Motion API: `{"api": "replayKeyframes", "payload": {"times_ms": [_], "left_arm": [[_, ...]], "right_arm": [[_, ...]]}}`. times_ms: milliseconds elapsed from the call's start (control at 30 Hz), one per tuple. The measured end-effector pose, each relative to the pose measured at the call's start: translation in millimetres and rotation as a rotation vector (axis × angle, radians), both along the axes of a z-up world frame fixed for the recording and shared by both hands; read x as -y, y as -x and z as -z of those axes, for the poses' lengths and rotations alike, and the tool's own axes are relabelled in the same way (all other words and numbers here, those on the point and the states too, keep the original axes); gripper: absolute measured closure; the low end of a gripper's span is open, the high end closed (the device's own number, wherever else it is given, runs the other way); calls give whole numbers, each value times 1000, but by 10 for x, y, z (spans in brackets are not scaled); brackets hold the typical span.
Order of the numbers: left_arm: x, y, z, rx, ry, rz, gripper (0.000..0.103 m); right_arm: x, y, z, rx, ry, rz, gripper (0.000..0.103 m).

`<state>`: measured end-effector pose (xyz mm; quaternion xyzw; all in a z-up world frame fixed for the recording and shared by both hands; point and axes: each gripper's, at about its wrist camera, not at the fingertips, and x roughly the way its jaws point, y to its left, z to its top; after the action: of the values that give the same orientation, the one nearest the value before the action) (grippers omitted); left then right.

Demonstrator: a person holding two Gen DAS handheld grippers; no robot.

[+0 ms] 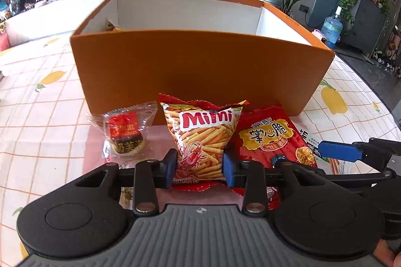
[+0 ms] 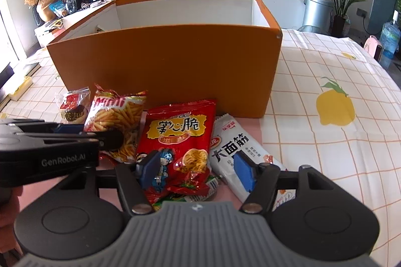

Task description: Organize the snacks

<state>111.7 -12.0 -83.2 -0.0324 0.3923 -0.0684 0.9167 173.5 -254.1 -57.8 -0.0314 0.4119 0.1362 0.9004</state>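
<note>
Left gripper (image 1: 199,168): its blue pads pressed against both sides of the Mimi bag (image 1: 203,141); jaws drawn in narrow around the lower half of the bag
Right gripper (image 2: 198,170): jaws stood about half apart over the red snack packet (image 2: 179,141); one pad lay over the packet's lower left, the other rested over the white packet (image 2: 238,154); whether the pads pressed on either could not be told
Mimi bag: upright, printed with fries and a prawn; it stood in front of the orange box (image 1: 200,66), near its front wall, between the clear-wrapped pastry (image 1: 125,134) and the red snack packet
Red snack packet: lay flat just beside the Mimi bag, its top edge near the box wall; a crumpled wrapper (image 2: 193,185) lay at its lower edge
White packet: lay slanted at the right of the red one, touching it
Orange box: open at the top, white inside; a bit of a snack showed in its far left corner (image 1: 114,27)
Tablecloth (image 2: 325,141): white with an orange grid and yellow lemons; it covered the table under everything
</note>
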Motion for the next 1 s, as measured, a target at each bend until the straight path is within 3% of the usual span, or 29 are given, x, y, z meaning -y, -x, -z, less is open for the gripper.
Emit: {"api": "replayKeyframes", "payload": {"times_ms": [133, 300, 433, 667, 1000], "left_arm": [[-37, 57, -81, 15, -6, -17, 61], [-73, 96, -112, 17, -25, -30, 61], [-96, 90, -113, 18, -16, -27, 61], [-117, 82, -91, 8, -1, -19, 61], [-126, 107, -110, 13, 9, -17, 61]], "right_arm": [[-87, 52, -16, 35, 25, -36, 20], [-274, 73, 41, 64, 104, -97, 12], [-361, 40, 124, 53, 162, -104, 12], [-384, 19, 173, 27, 172, -103, 15], [-421, 83, 185, 41, 200, -128, 31]]}}
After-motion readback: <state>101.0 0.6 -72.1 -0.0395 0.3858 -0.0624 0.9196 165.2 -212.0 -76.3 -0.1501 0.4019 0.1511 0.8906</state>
